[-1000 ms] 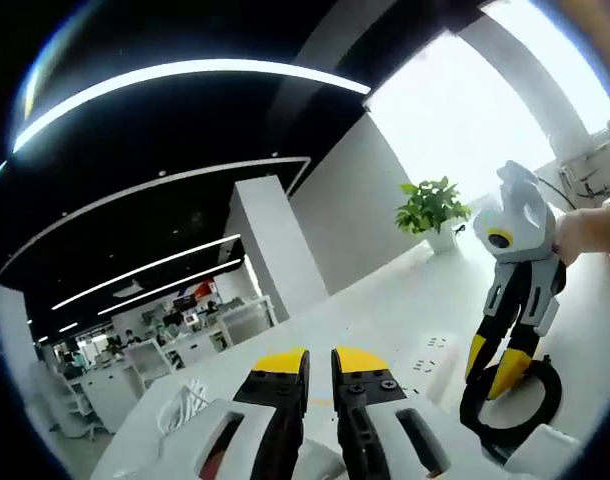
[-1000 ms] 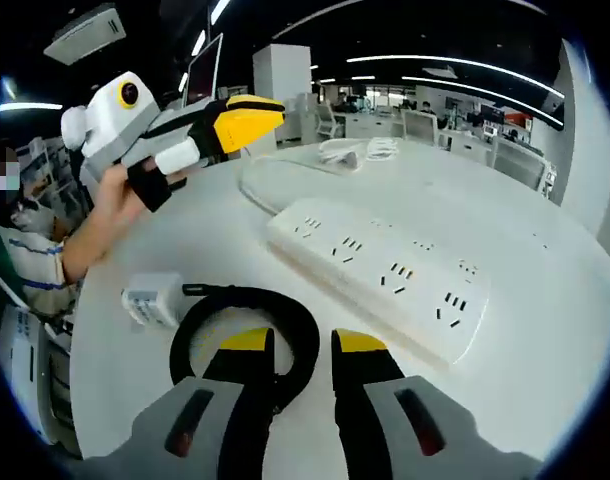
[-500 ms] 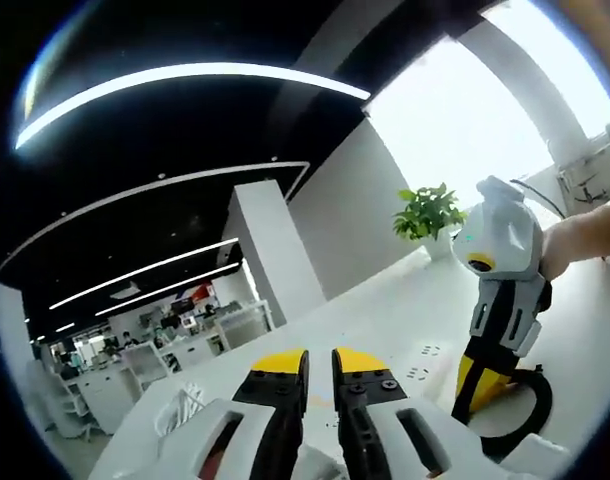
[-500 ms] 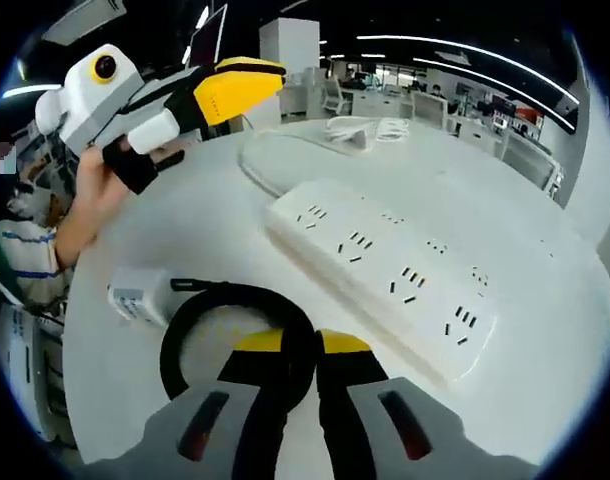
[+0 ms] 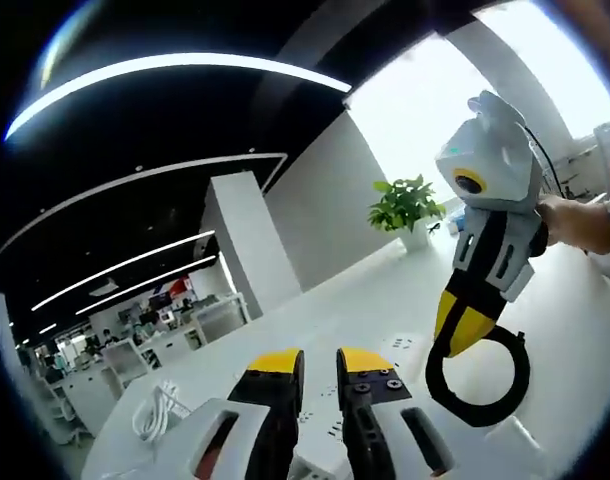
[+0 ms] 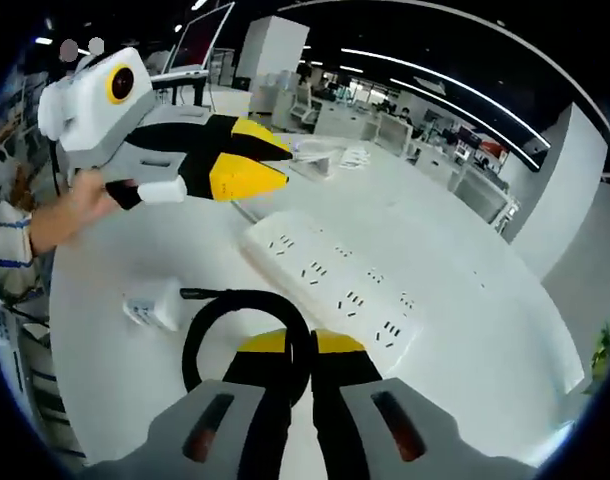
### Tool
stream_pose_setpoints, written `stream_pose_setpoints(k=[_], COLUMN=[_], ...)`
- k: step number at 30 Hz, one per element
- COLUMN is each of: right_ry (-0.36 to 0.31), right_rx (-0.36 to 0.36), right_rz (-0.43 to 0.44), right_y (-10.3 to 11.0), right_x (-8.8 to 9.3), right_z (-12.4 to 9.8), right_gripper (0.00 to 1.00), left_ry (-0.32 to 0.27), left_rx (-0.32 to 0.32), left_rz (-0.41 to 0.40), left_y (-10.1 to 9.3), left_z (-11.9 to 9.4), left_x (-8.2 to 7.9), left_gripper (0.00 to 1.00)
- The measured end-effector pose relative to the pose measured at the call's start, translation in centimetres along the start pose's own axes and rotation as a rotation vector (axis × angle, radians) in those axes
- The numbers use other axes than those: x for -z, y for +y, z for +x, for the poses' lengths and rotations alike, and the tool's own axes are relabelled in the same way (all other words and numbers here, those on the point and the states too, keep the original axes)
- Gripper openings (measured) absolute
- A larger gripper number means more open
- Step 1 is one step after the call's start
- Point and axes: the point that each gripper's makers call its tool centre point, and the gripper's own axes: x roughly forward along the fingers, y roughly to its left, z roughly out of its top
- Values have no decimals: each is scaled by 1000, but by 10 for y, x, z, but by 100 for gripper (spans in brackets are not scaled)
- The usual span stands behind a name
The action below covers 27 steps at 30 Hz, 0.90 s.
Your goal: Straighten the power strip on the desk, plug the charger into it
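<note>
The white power strip (image 6: 330,290) lies at a slant across the white desk (image 6: 465,330); part of it peeks out past my left jaws (image 5: 405,345). My right gripper (image 6: 300,345) is shut on a loop of the charger's black cable (image 6: 240,305). The white charger block (image 6: 153,305) sits at the cable's end, left of the strip. In the left gripper view the right gripper (image 5: 455,325) holds the black cable loop (image 5: 480,380) raised above the desk. My left gripper (image 5: 320,365) is shut with nothing in it and hovers above the strip's far end (image 6: 275,165).
A coiled white cable (image 6: 325,155) lies on the desk beyond the strip, also seen as a white coil (image 5: 155,415). A potted plant (image 5: 400,205) stands at the desk's far edge. A person's hand (image 6: 75,205) holds the left gripper.
My right gripper closed on the black cable loop and rose with it. The left gripper swung over the strip's far end.
</note>
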Motion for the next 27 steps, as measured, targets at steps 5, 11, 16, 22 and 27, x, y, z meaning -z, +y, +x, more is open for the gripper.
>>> stream_pose_setpoints(k=[5,11,16,22,27], right_ry=[-14,-2,6,5,20], right_rx=[42,82,103,159,223], right_rz=[-11,-11,4,-3,-15], right_y=[-3,-10,-15,-22,-35], right_x=[-8,-14,-16,-21,-25], right_z=[-15,-30,-38,-47,-53], right_gripper=[4,3,3,3,2], left_ry=[2,-13,-18,-29,-36], left_rx=[47,89,90,108,128], left_rz=[20,2,0,12,29], left_y=[-12,-21,-20,-26,-32], left_z=[2,2,1,0,0], left_x=[0,-3,-5,-9,-12], left_gripper=[13,14,15,16,17])
